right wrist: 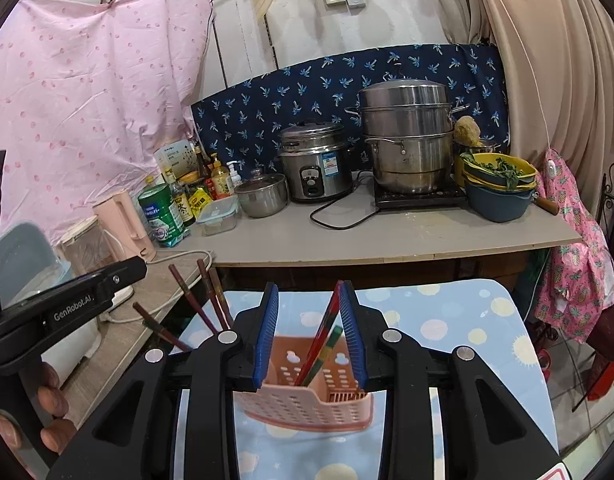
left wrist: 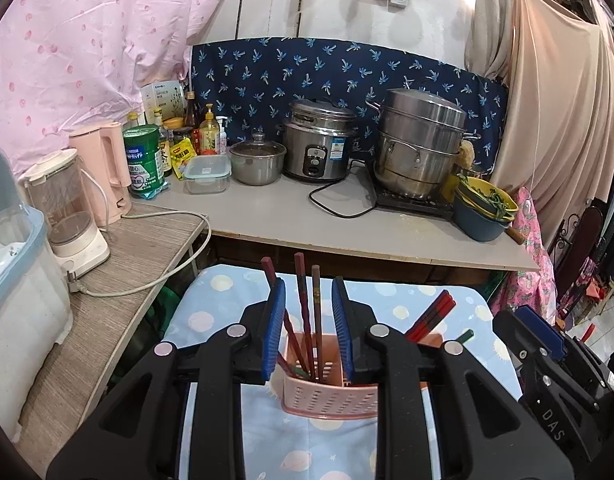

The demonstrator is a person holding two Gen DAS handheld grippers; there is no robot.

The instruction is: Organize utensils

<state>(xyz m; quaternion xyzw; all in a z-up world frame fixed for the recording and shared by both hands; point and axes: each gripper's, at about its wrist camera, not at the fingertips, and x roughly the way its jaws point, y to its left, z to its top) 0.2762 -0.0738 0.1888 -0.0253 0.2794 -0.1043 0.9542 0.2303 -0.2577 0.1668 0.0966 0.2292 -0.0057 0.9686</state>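
Note:
A pink perforated utensil holder [left wrist: 331, 400] [right wrist: 307, 404] stands on a table covered with a blue planet-print cloth [left wrist: 407, 300]. Dark red chopsticks [left wrist: 306, 300] stand upright in its left compartment, between the blue pads of my left gripper [left wrist: 309, 282]; the pads stand apart from them. More red chopsticks [right wrist: 327, 328] and a green-patterned one [right wrist: 329, 346] lean in the right compartment, between the pads of my right gripper [right wrist: 309, 285], resting close to the right pad without being squeezed. Both grippers are open. Each gripper also shows at the edge of the other view.
Behind the table runs a grey counter [left wrist: 387, 224] with a rice cooker [left wrist: 317, 144], a steel steamer [left wrist: 419, 144], stacked bowls [left wrist: 483, 208], a small pot and bottles. A side shelf [left wrist: 119, 280] on the left holds a blender, a pink kettle and a loose cord. A hand [right wrist: 51, 400] grips the left tool.

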